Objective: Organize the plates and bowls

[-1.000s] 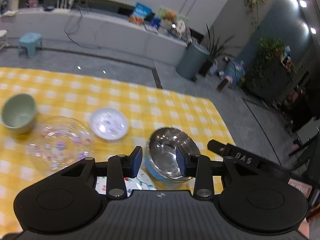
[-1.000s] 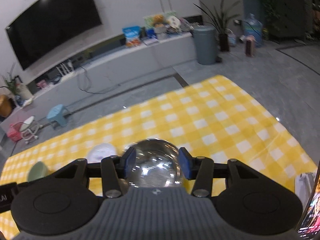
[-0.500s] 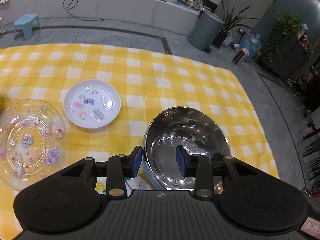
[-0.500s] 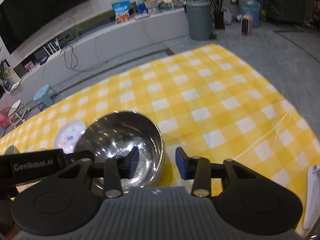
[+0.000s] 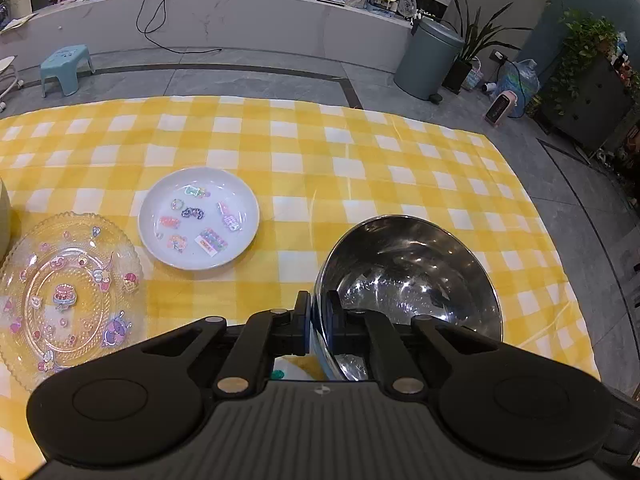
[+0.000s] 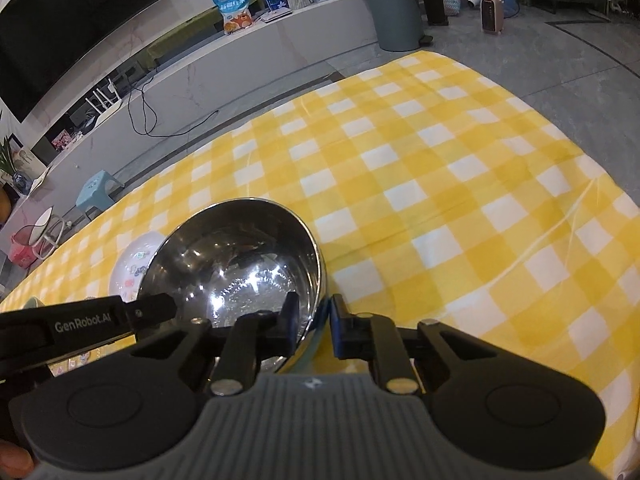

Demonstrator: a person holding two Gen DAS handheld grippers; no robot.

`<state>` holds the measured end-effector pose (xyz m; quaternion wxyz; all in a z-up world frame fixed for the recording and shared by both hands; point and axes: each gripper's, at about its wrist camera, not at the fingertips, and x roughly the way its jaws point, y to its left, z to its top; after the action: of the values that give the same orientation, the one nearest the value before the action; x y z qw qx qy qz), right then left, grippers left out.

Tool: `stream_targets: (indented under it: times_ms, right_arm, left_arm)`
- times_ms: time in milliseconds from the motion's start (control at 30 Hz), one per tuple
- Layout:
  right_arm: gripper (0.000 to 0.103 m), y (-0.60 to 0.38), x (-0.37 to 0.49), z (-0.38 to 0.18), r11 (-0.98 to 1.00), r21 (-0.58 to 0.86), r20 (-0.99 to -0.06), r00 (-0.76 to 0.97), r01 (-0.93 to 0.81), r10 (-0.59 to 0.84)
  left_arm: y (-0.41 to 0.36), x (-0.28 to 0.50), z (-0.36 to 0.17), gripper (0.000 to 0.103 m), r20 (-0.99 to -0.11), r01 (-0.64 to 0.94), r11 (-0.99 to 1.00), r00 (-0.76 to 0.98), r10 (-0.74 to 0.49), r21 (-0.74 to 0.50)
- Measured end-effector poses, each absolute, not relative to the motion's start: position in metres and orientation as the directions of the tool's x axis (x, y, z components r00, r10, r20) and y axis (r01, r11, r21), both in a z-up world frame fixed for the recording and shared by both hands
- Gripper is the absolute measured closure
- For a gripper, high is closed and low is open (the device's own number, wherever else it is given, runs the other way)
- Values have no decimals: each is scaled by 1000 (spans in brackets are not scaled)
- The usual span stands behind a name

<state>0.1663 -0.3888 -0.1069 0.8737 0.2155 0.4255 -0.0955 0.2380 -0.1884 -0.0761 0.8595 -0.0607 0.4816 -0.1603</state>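
Note:
A shiny steel bowl stands on the yellow checked cloth, seemingly nested in a blue bowl whose edge peeks out below. My left gripper is shut on its near left rim, one pad inside and one outside. My right gripper straddles the near right rim, its jaws closing with the pads against the wall. A white plate with stickers and a patterned glass plate lie to the left.
A pale green bowl sits at the cloth's far left. A patterned plate shows partly under my left gripper. The cloth's right edge drops to grey floor; a bin and a blue stool stand beyond.
Both grippers came down onto the steel bowl. Their jaws, wide a second ago, have closed over opposite sides of its near rim.

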Motion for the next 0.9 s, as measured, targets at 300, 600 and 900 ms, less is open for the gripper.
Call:
stream_targets:
  times_ms: [300, 600, 900]
  right_arm:
    - [92, -385, 145, -95, 880, 352, -762, 644, 318, 72]
    - [93, -332, 110, -51, 899, 404, -695, 695, 170, 181]
    - [93, -254, 52, -5, 909, 417, -624, 729, 7, 281]
  left_arm:
    - [-173, 213, -49, 95, -791, 224, 944, 517, -326, -243]
    - [-111, 154, 3, 95, -751, 146, 965, 607, -260, -216]
    - [-34, 80, 41, 95, -702, 25, 965, 682, -208, -262]
